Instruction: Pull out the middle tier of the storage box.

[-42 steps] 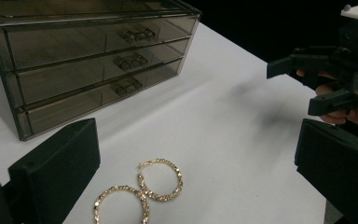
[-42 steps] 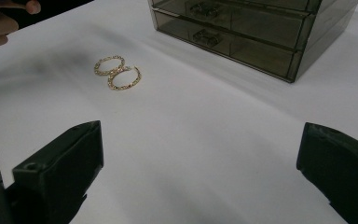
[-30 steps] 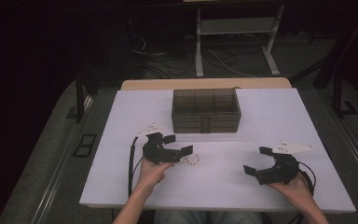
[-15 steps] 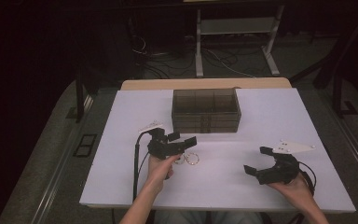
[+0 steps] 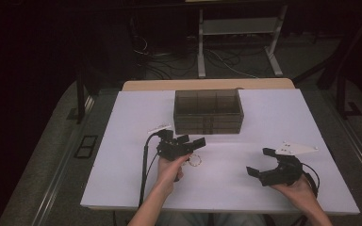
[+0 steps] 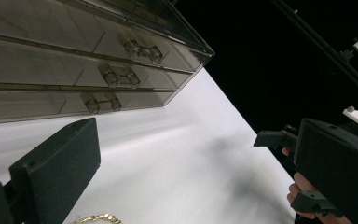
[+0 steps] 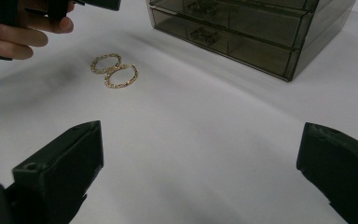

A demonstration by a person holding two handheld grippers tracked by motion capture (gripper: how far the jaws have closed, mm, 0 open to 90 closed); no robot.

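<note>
Two gold hoop earrings (image 7: 114,71) lie side by side on the white table (image 5: 245,188); in the high view the earrings (image 5: 195,161) rest just right of the person's left hand. My left gripper (image 5: 192,140) hovers open above and behind them, pointed toward the smoky drawer box (image 5: 207,110). From the left gripper view (image 6: 196,186) one earring (image 6: 95,218) peeks in at the bottom edge, with the drawer box (image 6: 88,56) close ahead. My right gripper (image 5: 261,162) is held open over bare table at the front right, with nothing between its jaws (image 7: 198,172).
The drawer box (image 7: 242,28) has several shut drawers with small handles. Cables and metal frame legs (image 5: 235,52) lie on the dark floor beyond the table. The person's left hand (image 7: 23,30) shows at the top left of the right gripper view.
My left gripper has moved right and forward, from left of the earrings to above them, nearer the drawer box. The right gripper has stayed put.
</note>
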